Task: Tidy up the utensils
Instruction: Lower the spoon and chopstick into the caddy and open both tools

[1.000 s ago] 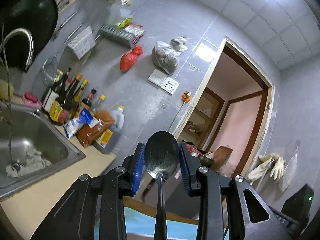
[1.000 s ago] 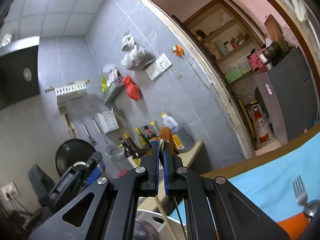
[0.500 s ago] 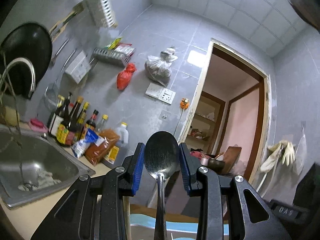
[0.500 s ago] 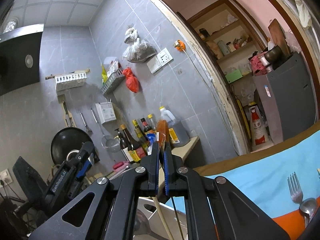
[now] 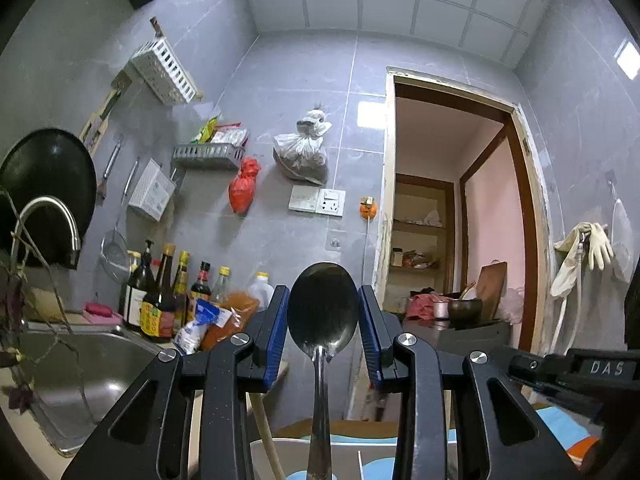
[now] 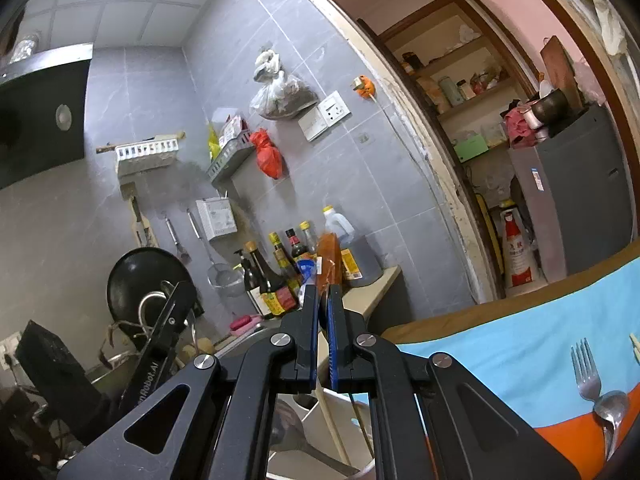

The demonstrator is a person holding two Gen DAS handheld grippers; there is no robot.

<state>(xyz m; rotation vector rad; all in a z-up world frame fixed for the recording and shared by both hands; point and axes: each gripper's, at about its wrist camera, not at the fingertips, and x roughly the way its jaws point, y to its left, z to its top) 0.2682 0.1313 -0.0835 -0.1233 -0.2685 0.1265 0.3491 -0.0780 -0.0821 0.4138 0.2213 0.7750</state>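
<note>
Left wrist cam sits behind its own fingers, tilted up, facing the grey tiled wall and doorway (image 5: 452, 216) square-on; sink (image 5: 72, 364) at lower left, ceiling fills the top. Right wrist cam also looks up along its fingers but rolled (horizon slants), seeing the same wall obliquely from further right, with the blue mat (image 6: 516, 344) at lower right. Shared: red bag (image 5: 243, 186) (image 6: 269, 154), wall socket (image 5: 317, 200) (image 6: 325, 116), bottle row (image 5: 168, 296) (image 6: 280, 276), black pan (image 5: 48, 192) (image 6: 146, 280). Both are well back from the wall.
</note>
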